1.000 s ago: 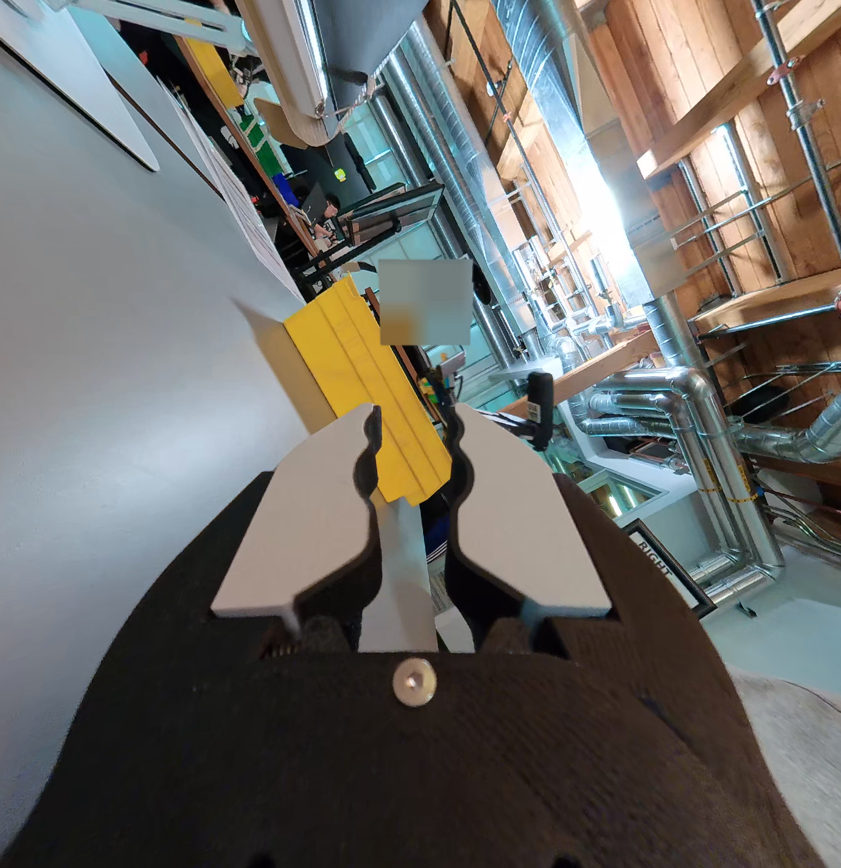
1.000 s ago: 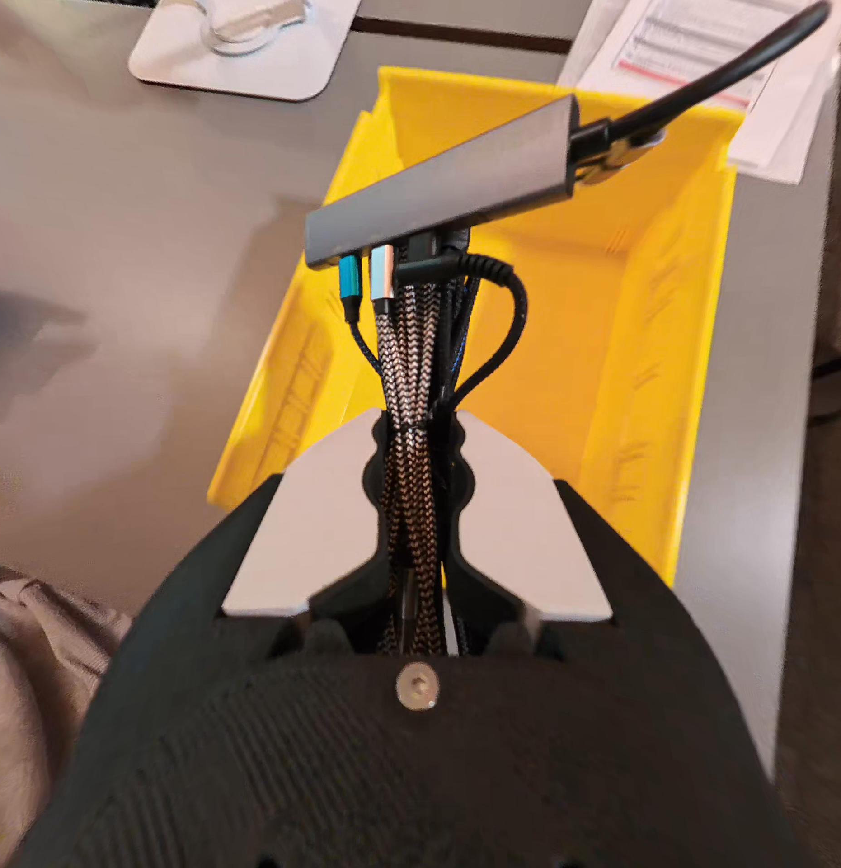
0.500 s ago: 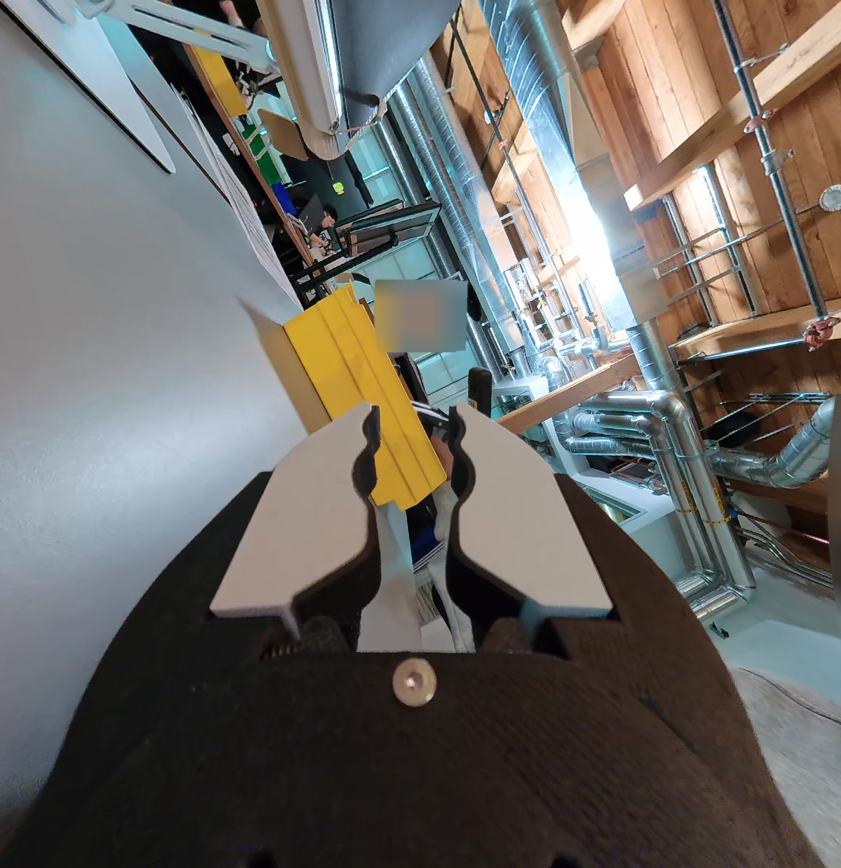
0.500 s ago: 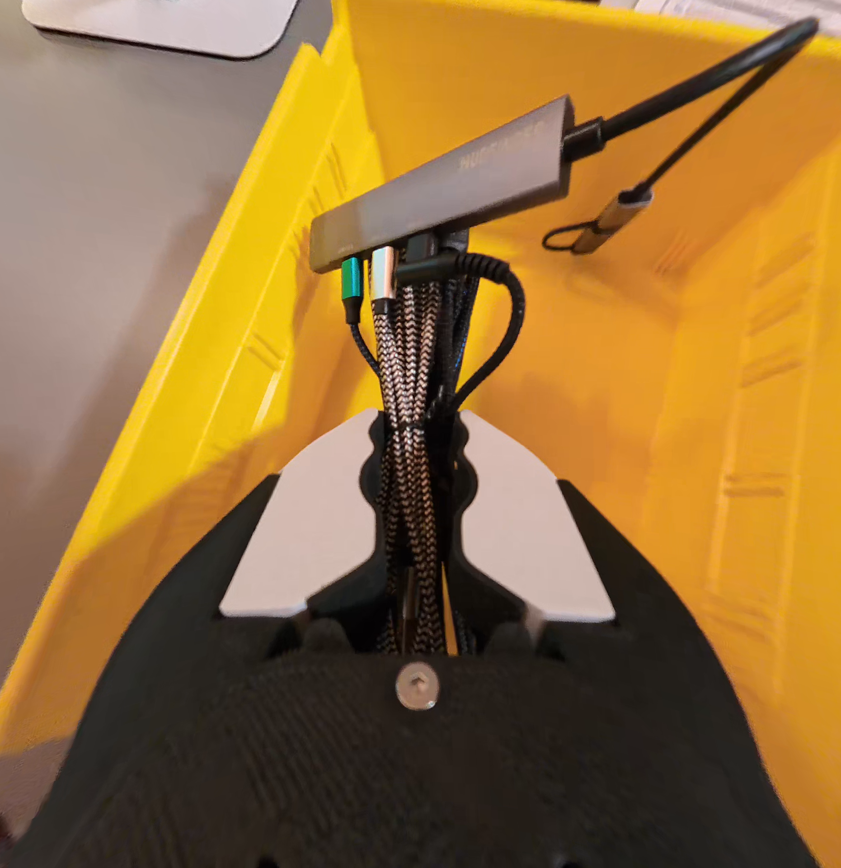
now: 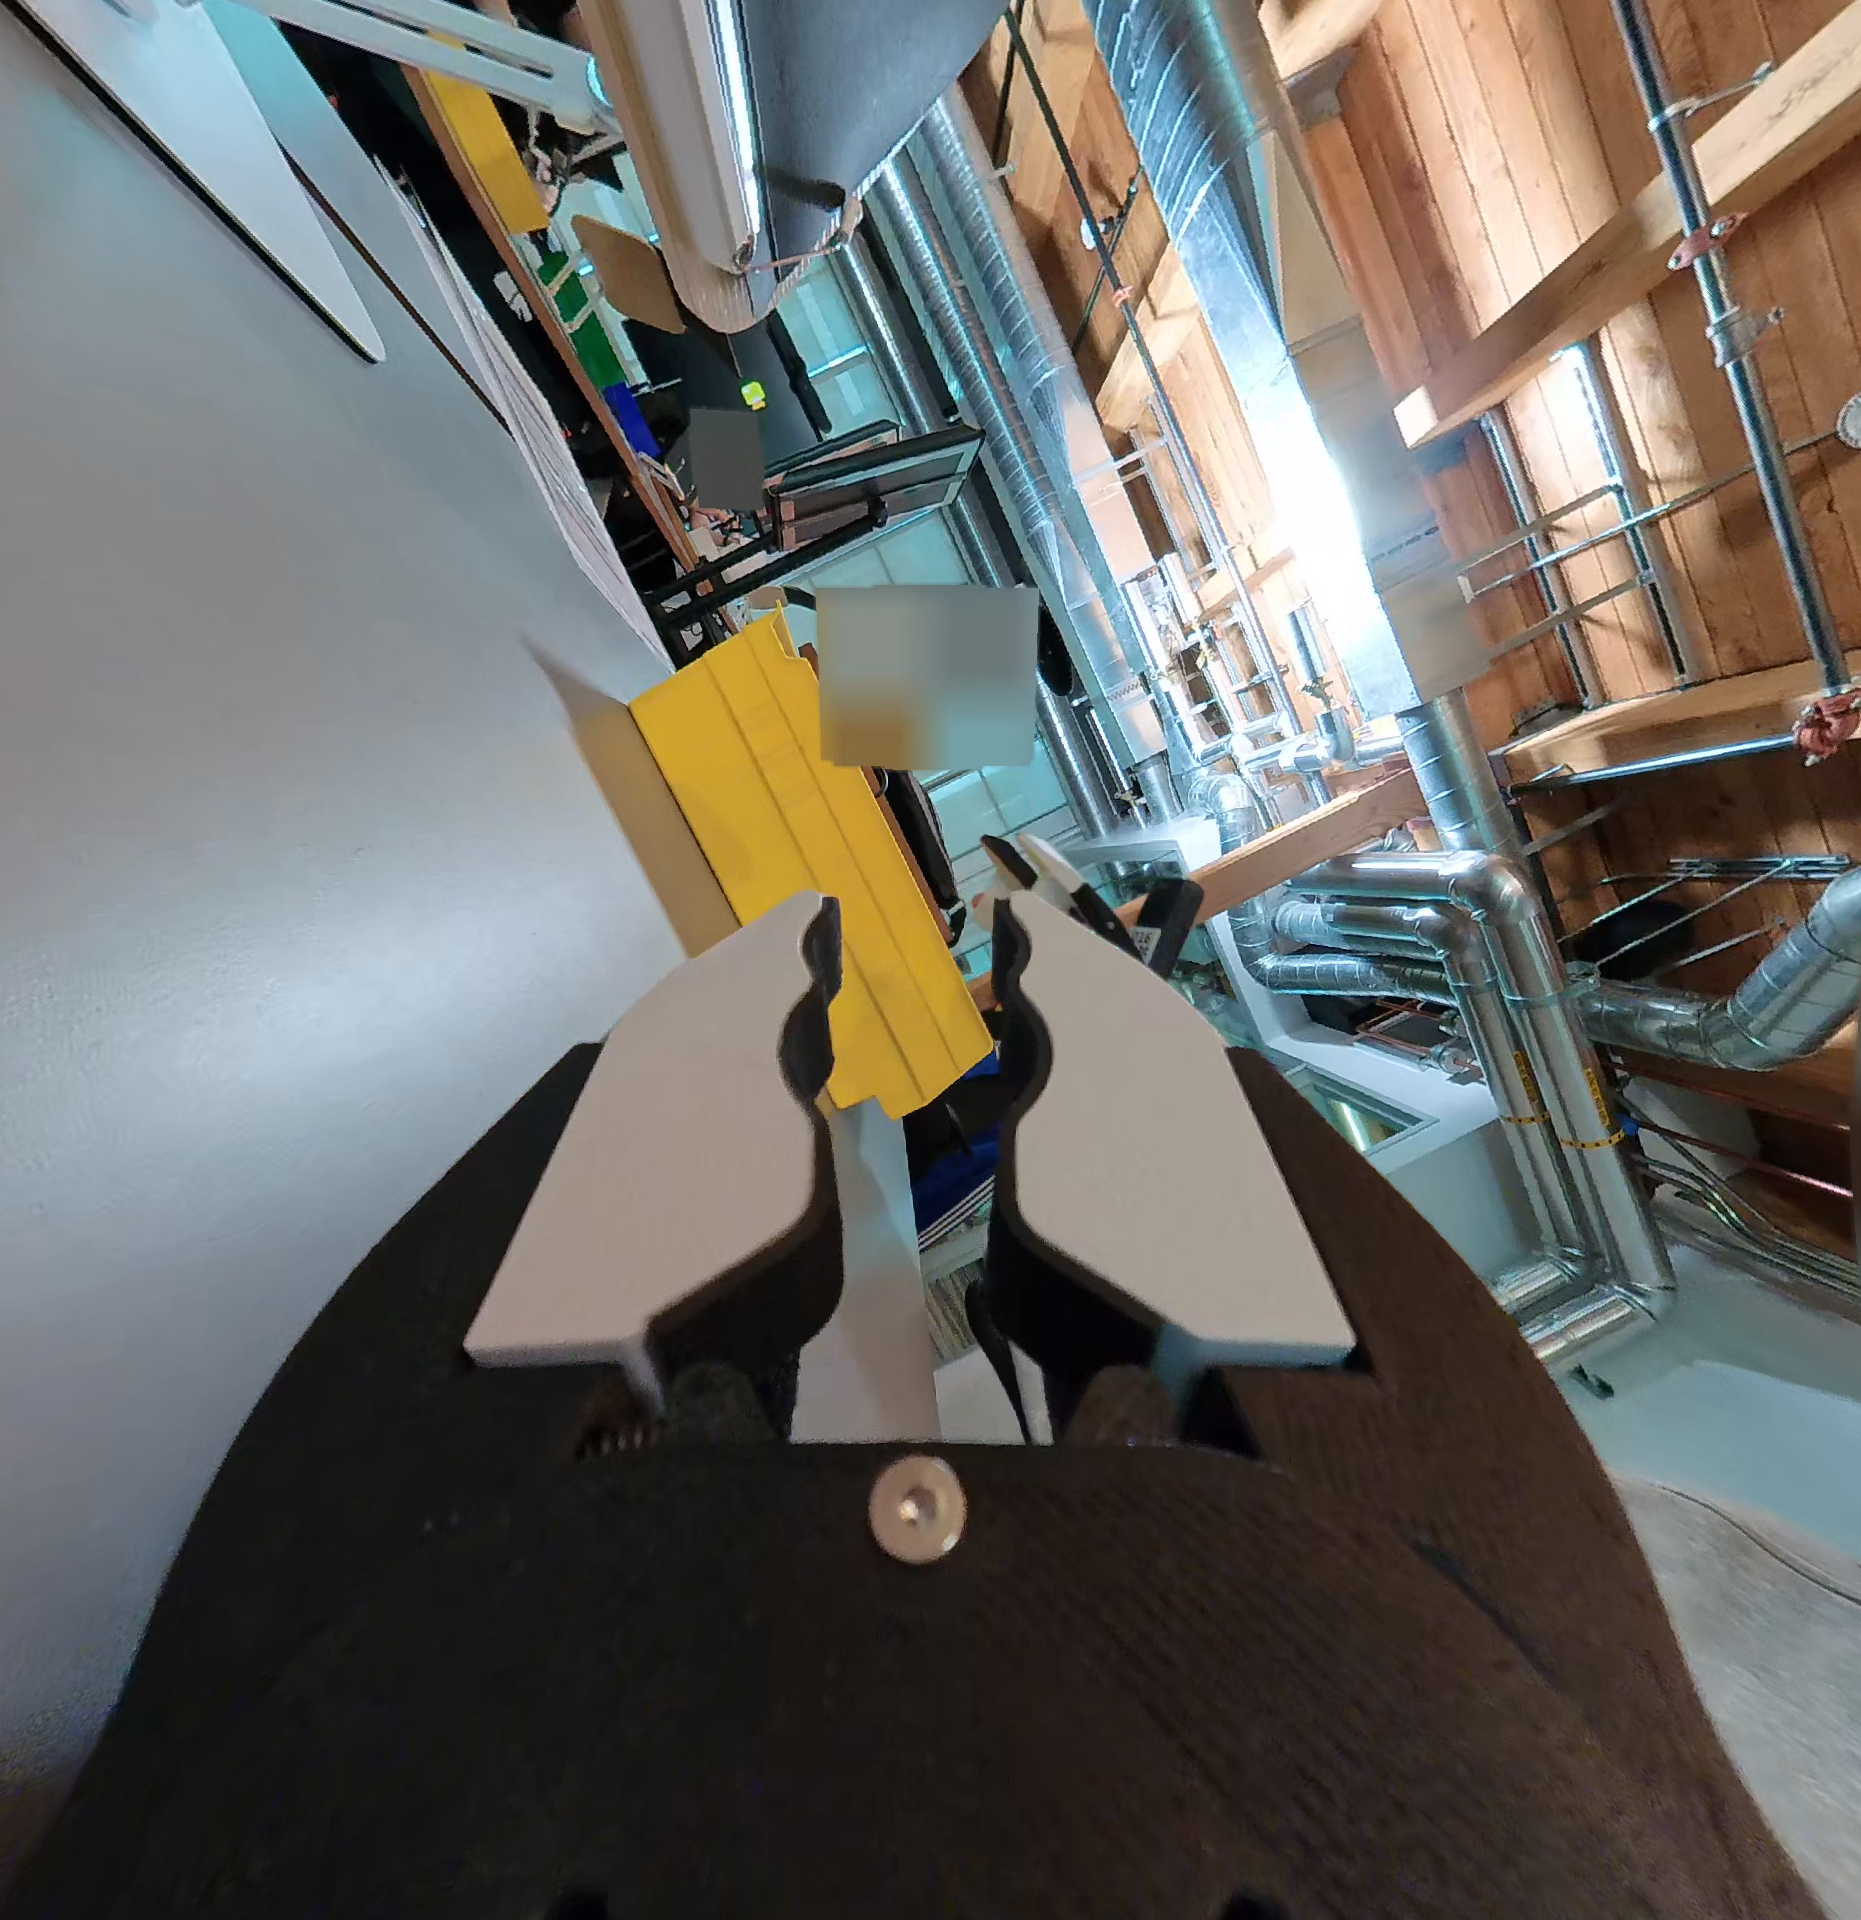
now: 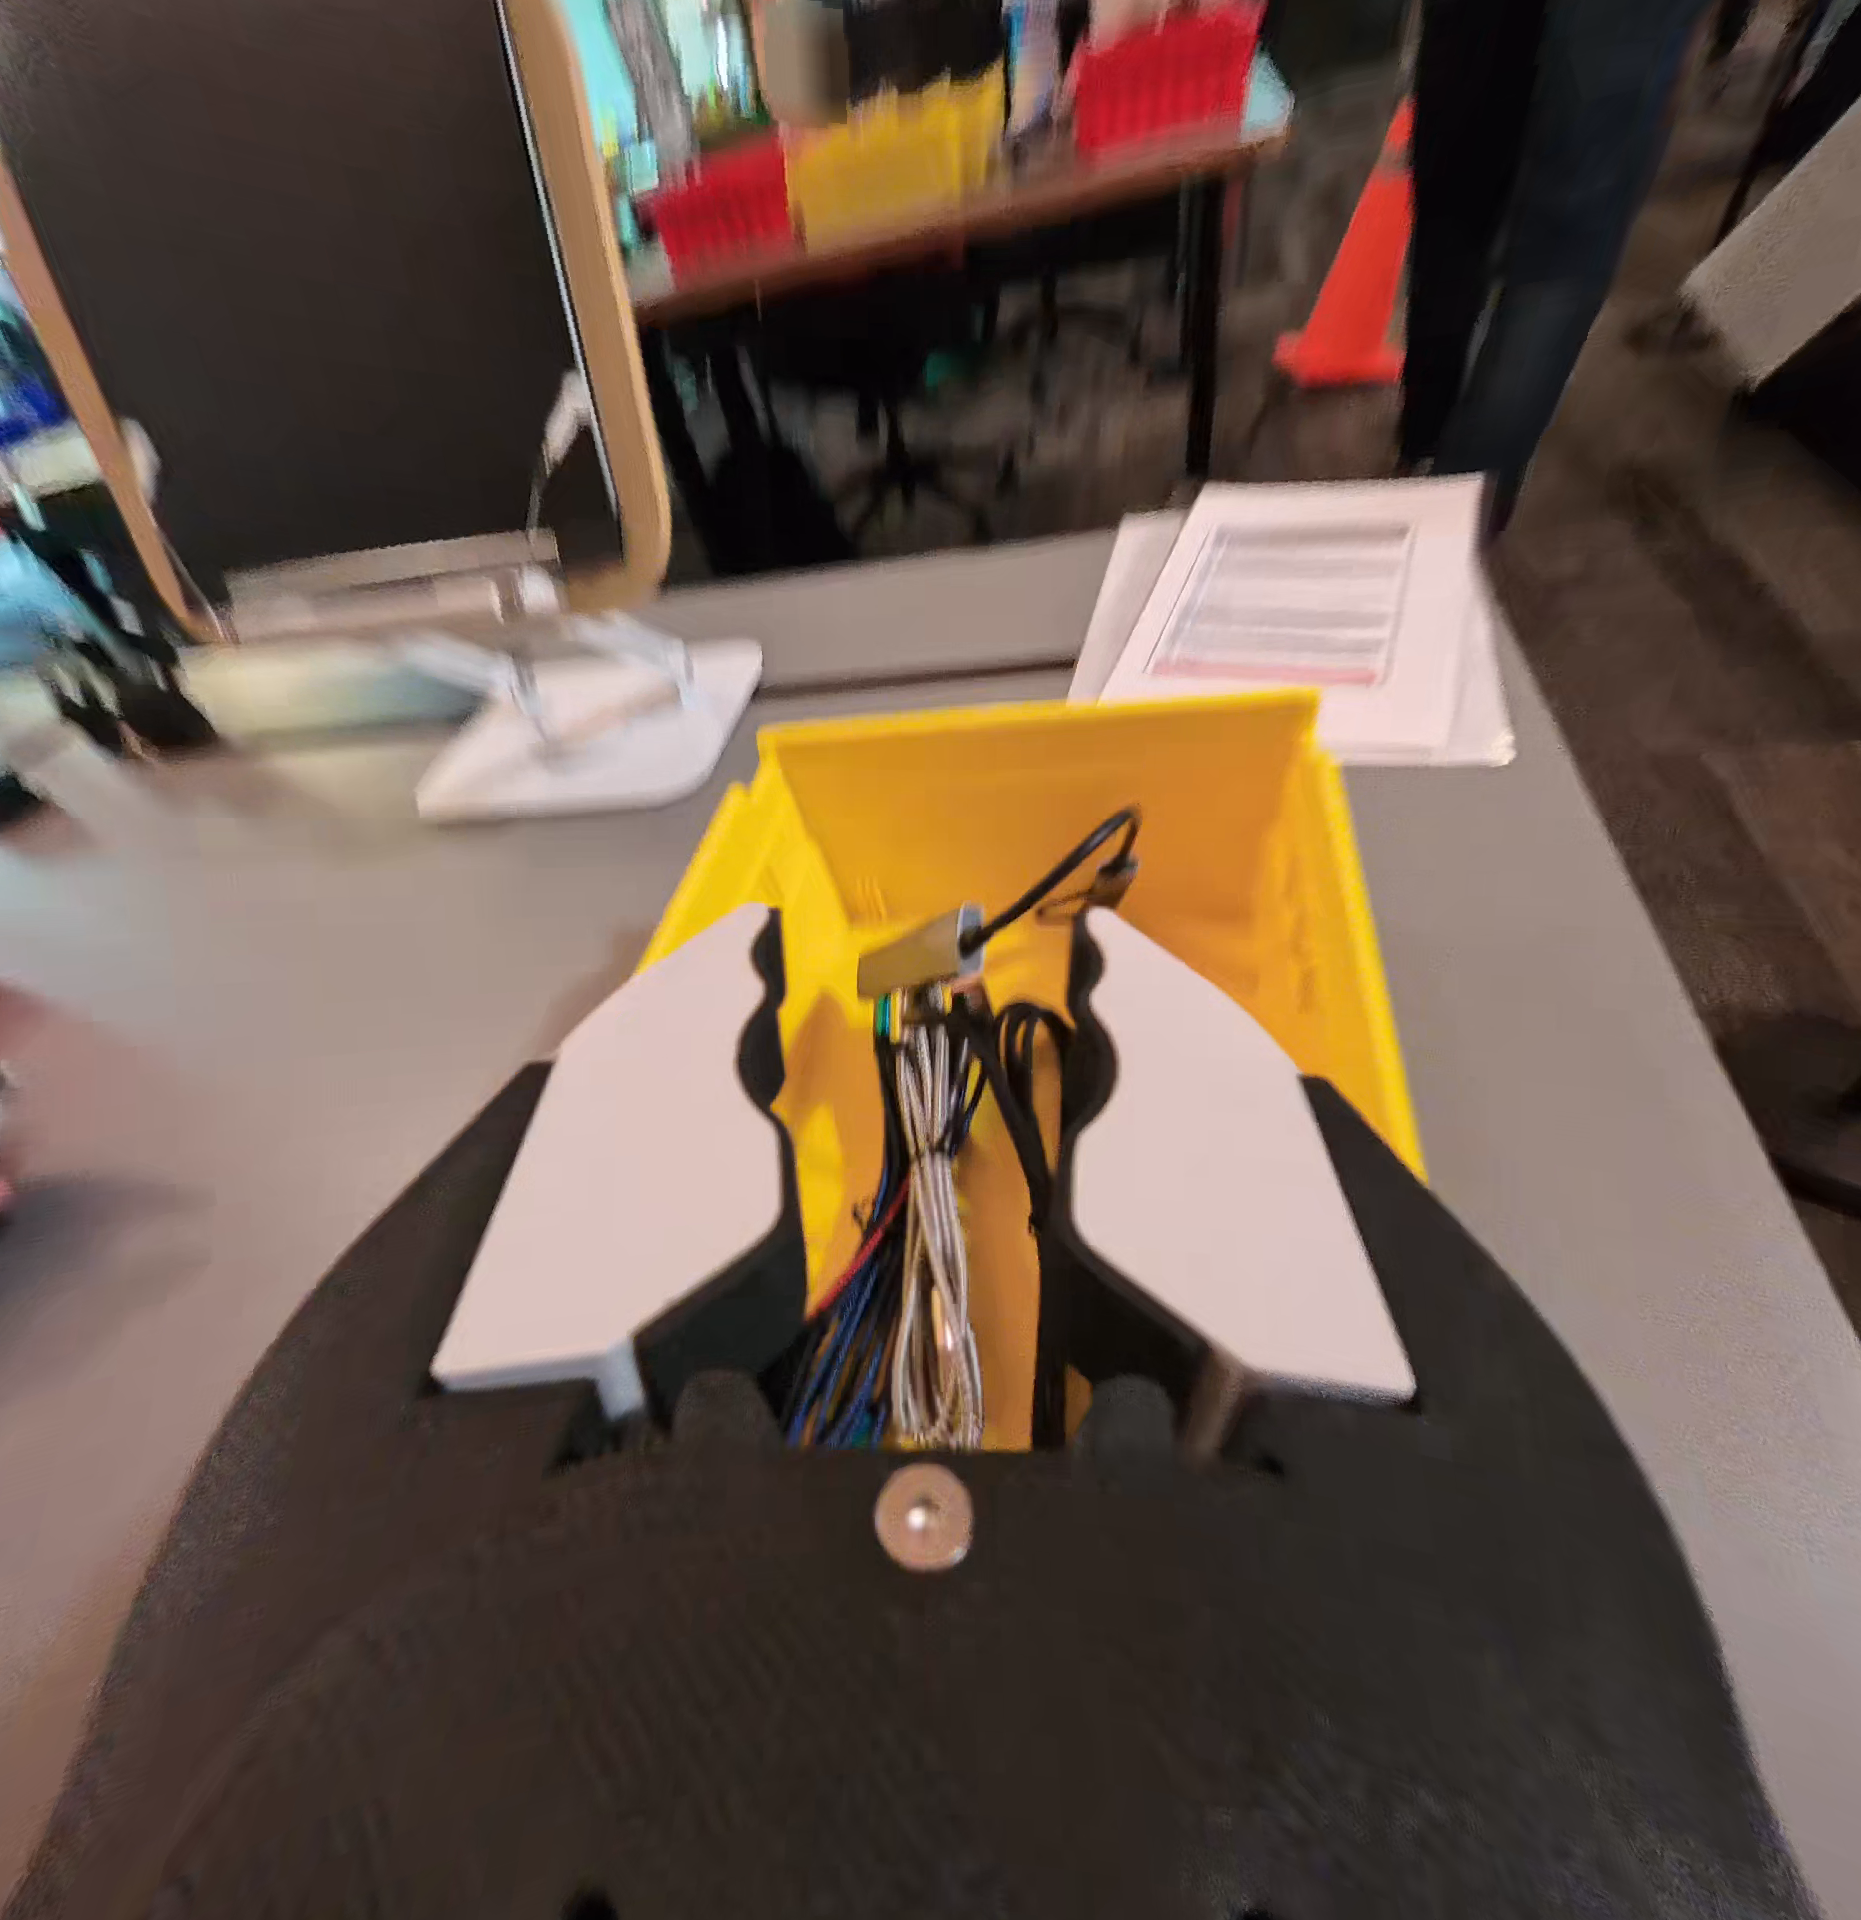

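Observation:
In the right wrist view my right gripper [image 6: 926, 920] is open wide above a yellow bin [image 6: 1040, 717] on the grey table [image 6: 282, 987]. A grey hub [image 6: 921, 951] with a bundle of braided and coloured cables [image 6: 936, 1174] lies inside the bin, below the gap between my fingers and apart from them. A thin black lead [image 6: 1061, 873] curls from the hub toward the bin's far wall. My left gripper [image 5: 913, 914] holds nothing, its jaws a little apart, tilted sideways beside the table. The yellow bin [image 5: 801, 831] stands just beyond its tips.
A stack of printed papers [image 6: 1300, 613] lies behind the bin on the right. A white stand base [image 6: 593, 748] sits behind it on the left. An orange cone [image 6: 1352, 281] and a table with red and yellow bins stand farther back. The grippers' ends are close to 45 cm from one another.
My right gripper has opened and let go of the cables. The hub and bundle now lie in the bin, and the gripper has pulled back and up. The left gripper has barely moved.

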